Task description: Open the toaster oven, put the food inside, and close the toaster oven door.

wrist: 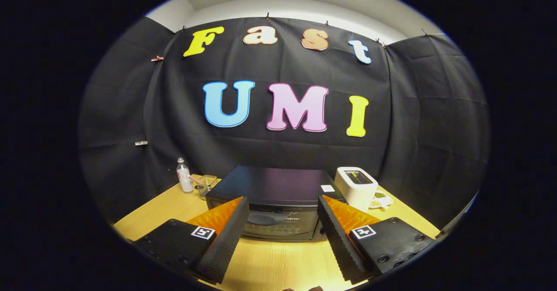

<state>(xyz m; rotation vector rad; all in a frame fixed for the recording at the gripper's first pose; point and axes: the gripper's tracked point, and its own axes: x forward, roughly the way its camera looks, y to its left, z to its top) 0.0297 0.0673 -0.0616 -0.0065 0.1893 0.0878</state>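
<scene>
Facing the toaster oven [278, 204], the tongs [278, 234] hang spread wide with nothing between them, above the counter's [265, 260] near edge. The oven sits mid-counter, just beyond the tips, its door seemingly closed. Opening looks like the step in hand; the next move calls for reaching the handle along the door's top. I cannot make out the food.
</scene>
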